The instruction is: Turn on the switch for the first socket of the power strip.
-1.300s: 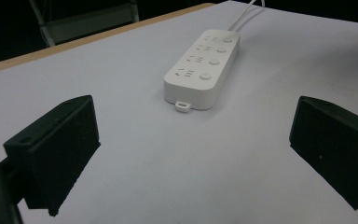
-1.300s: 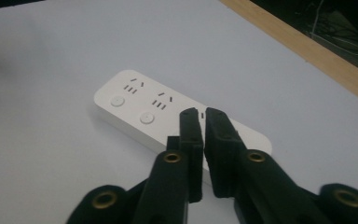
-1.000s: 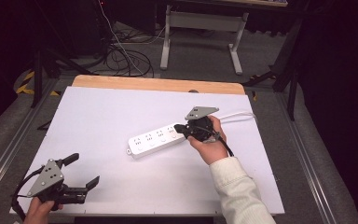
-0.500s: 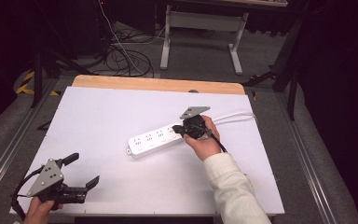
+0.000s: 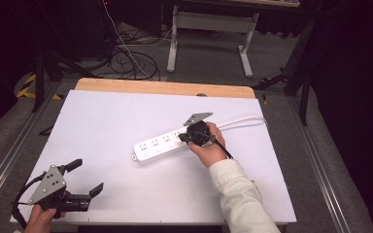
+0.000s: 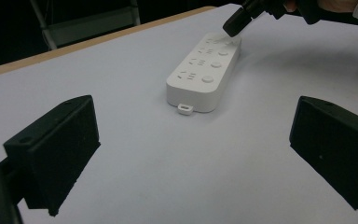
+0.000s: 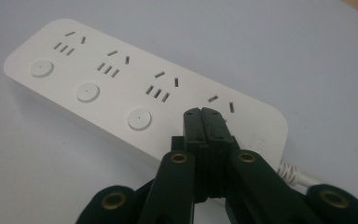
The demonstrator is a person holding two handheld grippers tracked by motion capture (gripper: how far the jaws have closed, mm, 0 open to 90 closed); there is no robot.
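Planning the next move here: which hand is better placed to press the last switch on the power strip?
The right. Its claw is shut, its tip poised over the cord end of the power strip. The left claw sits open near the table's front corner, well away.

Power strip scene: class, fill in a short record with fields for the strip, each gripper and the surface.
strip: white plastic four-outlet power strip with round buttons, lying flat, white cable leading off its far end
right gripper: black two-jaw gripper, jaws shut with nothing between them, tips over the strip's cable-end outlet; contact cannot be told
left gripper: black two-jaw gripper, jaws wide open, apart from the strip at the near left corner
surface: white tabletop with a wooden far edge
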